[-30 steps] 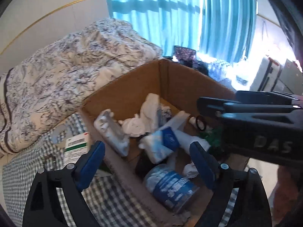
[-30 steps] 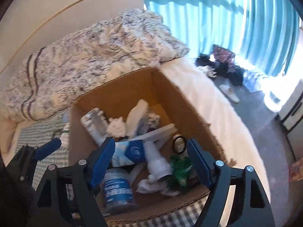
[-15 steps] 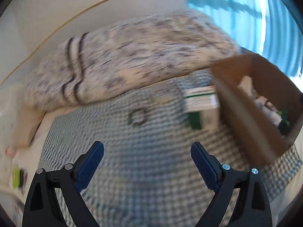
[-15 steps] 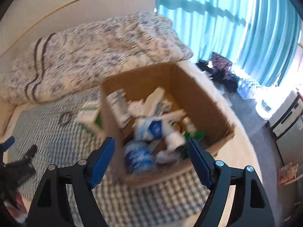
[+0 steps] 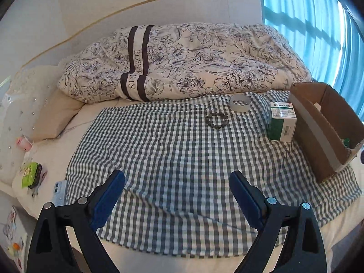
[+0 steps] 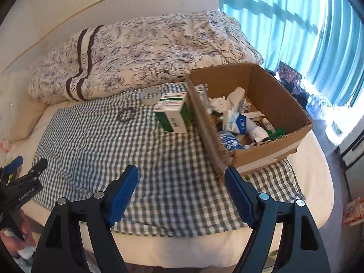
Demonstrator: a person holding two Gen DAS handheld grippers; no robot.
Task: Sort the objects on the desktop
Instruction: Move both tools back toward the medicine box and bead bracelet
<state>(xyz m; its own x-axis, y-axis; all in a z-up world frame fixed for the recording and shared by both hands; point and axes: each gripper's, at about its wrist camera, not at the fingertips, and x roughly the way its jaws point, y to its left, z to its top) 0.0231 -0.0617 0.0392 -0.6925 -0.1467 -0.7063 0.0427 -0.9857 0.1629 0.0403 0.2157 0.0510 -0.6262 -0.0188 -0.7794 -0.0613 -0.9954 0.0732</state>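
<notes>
Both tools, left tool (image 5: pixel 177 190) and right tool (image 6: pixel 181 185), are now hovering empty and spread back from the cardboard box (image 6: pixel 293 104); the medicine box (image 5: pixel 282 121) beside it is awaiting sorting.

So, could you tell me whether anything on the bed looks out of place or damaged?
The cardboard box looks worn: its near corner is torn and frayed. Three things remain outside it on the checked cloth: a medicine box, a bead bracelet and a tape roll.

A home bedroom: a bed (image 5: pixel 56 159) with a floral duvet (image 5: pixel 193 61) and pillow (image 5: pixel 29 104) at its head, blue curtains (image 6: pixel 284 29) beside it.
</notes>
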